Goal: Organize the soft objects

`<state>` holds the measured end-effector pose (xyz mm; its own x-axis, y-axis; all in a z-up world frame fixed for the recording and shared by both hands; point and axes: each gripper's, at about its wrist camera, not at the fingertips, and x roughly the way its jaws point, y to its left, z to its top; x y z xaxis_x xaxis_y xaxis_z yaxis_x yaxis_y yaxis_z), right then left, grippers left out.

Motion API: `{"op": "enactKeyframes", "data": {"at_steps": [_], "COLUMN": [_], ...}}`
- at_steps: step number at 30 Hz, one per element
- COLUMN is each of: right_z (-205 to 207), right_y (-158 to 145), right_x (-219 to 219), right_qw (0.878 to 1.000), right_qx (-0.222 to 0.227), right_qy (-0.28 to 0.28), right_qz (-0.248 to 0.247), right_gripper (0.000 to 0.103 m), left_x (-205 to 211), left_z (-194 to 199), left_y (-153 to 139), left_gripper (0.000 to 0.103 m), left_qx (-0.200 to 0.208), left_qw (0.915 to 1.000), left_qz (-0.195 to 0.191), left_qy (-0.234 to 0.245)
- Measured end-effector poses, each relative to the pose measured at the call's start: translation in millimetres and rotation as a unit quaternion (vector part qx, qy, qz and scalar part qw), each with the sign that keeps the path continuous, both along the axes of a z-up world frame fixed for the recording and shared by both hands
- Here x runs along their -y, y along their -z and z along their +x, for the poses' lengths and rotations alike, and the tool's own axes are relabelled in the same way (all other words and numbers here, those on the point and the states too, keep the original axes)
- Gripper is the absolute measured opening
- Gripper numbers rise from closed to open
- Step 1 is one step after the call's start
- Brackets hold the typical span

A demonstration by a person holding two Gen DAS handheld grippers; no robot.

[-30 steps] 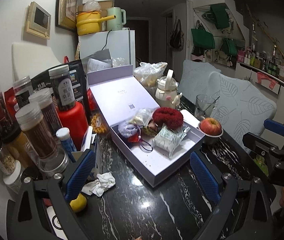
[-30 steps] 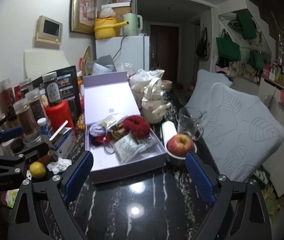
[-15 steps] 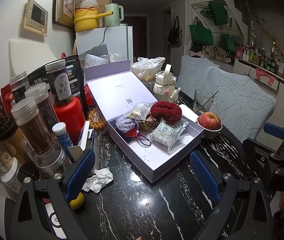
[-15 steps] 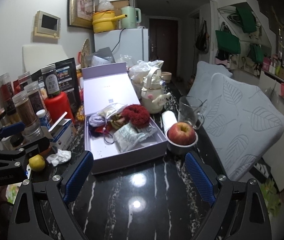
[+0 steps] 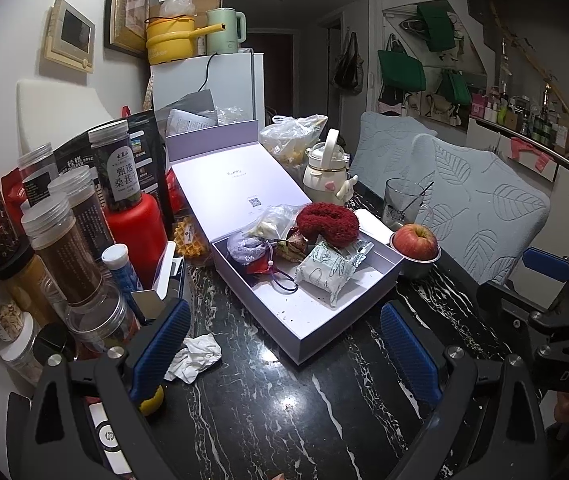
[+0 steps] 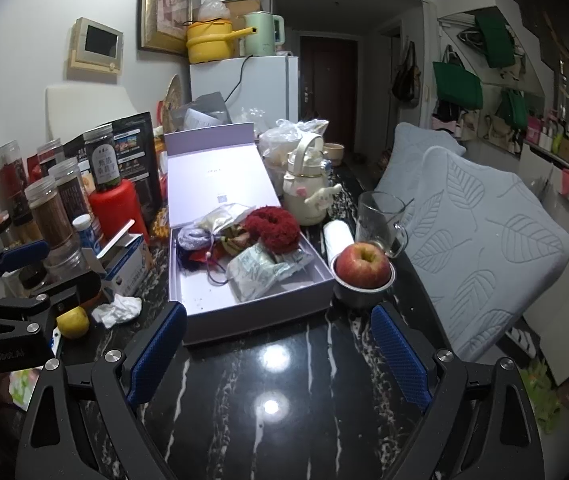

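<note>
Two claws hang over a dark marble desk (image 5: 284,420), both empty with jaws spread wide: the left claw (image 5: 284,344) and the right claw (image 6: 280,352). Ahead lies an open lilac box (image 5: 324,320). Packed at its far end are a red scrunchie (image 5: 328,222), a grey pouch (image 5: 244,248) and a crinkly packet (image 5: 324,272). All look light and squashy; the scrunchie's thick ring seems the easiest place to pinch.
</note>
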<state>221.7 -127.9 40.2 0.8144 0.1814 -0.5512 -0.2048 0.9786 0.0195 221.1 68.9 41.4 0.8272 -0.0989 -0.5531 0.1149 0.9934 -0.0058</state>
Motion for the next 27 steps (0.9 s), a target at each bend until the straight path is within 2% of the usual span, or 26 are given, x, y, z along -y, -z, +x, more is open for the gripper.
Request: {"op": "enactKeyframes", "data": {"at_steps": [27], "right_z": [-2.0], "right_y": [5.8], "right_x": [5.8], "right_qw": [1.000], "right_qx": [-0.005], "right_qy": [0.001], "right_qz": [-0.010], "right_gripper": [0.095], "left_x": [15.7], "left_z": [-1.5], "left_y": [-3.2], "left_gripper": [0.098], "left_qx": [0.001], "left_qw": [0.9999], "left_qz": [0.007], "left_qy": [0.014]}}
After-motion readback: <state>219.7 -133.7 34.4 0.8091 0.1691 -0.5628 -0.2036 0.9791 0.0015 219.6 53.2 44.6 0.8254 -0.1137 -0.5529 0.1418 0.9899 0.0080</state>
